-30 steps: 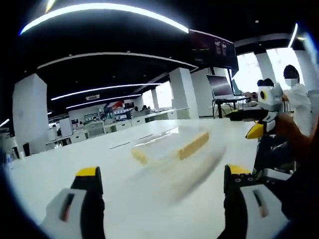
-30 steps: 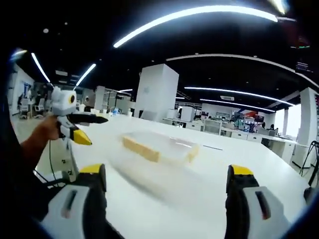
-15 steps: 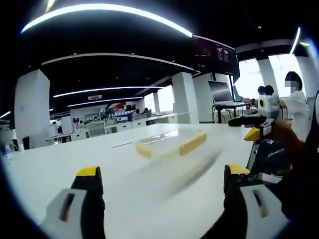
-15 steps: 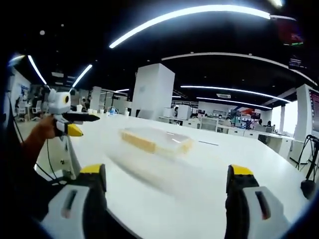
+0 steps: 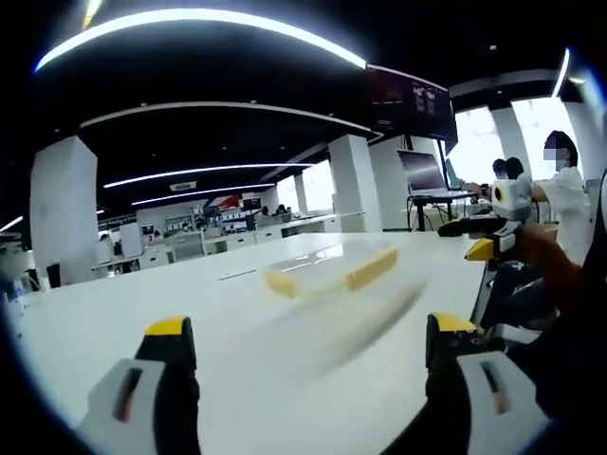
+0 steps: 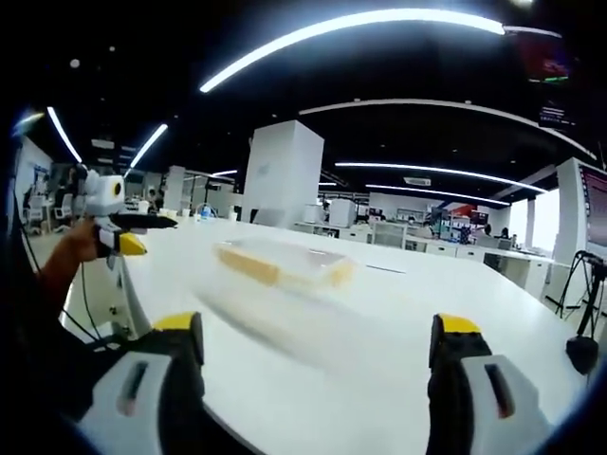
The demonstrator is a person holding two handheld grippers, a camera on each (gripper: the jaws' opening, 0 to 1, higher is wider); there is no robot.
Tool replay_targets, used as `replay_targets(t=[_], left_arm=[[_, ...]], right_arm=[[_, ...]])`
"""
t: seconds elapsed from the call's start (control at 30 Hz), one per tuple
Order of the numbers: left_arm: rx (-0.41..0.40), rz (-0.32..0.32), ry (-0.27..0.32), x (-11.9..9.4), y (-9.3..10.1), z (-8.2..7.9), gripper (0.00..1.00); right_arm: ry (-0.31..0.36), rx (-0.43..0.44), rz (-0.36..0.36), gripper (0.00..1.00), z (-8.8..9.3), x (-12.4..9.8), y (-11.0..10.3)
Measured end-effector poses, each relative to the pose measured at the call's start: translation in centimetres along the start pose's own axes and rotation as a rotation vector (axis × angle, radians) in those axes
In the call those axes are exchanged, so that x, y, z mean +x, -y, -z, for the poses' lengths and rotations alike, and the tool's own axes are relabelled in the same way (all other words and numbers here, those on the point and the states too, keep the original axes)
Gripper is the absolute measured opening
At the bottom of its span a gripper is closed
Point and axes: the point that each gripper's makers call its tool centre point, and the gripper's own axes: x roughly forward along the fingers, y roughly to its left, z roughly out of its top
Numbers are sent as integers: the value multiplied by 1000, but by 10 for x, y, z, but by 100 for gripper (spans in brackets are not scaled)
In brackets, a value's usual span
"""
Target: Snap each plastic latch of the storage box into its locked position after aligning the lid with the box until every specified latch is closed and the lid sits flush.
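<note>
Storage box (image 5: 330, 272): a clear plastic box with yellow latches (image 5: 371, 269), resting on the white table (image 5: 285, 351) near its middle, well apart from both claws. In the right claw's view the box (image 6: 283, 262) lies ahead and slightly left, with a yellow latch (image 6: 248, 264) along its near side. Motion blur prevents judging whether the lid sits flush or the latches are locked.

Left claw (image 5: 308, 346): released, its 2 yellow-tipped jaws spread wide over the table, holding nothing. It also appears at the left of the right claw's view (image 6: 128, 234), held in a hand (image 6: 71, 248).

Right claw (image 6: 316, 343): released, jaws wide apart, empty. In the left claw's view it sits at the right (image 5: 474, 239).

Writing: a dark overhead screen (image 5: 408, 98) carries marks too small to read. No brand or label is legible.
</note>
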Motion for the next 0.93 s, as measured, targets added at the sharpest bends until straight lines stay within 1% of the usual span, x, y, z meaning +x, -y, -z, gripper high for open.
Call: replay_targets(t=[0.13, 0.3, 0.4, 0.43, 0.5, 0.6, 0.7, 0.8, 0.83, 0.87, 0.9, 0.93], left_arm=[[0, 0, 4, -2, 0, -1, 99], [-5, 1, -2, -2, 0, 4, 99], [6, -2, -7, -2, -1, 6, 94], [19, 1, -18, -2, -1, 9, 92], [9, 5, -19, -2, 0, 10, 95], [-6, 14, -18, -1, 2, 11, 95], [-5, 15, -18, -1, 2, 10, 95], [-6, 13, -18, -1, 2, 10, 98], [-10, 17, -19, -1, 3, 11, 99], [-12, 18, -20, -1, 3, 11, 100], [-16, 18, -19, -1, 3, 11, 99], [-17, 18, -18, -1, 3, 11, 99]], right_arm=[[-6, -2, -8, 98, 2, 2, -3], [-16, -7, -19, 98, 5, 4, -7], [-24, -12, -25, 97, 7, 5, -9], [-25, -13, -25, 96, 7, 5, -9], [-22, -10, -22, 95, 8, 4, -8], [-20, -5, -19, 94, 8, 4, -6], [-25, -8, -17, 94, 10, 3, -5], [-24, -6, -21, 94, 10, 3, -5], [-23, -6, -24, 95, 9, 3, -6], [-19, -4, -29, 98, 9, 3, -7], [16, 6, -49, 100, 3, 3, -10], [28, 17, -56, 100, 1, 3, -11]])
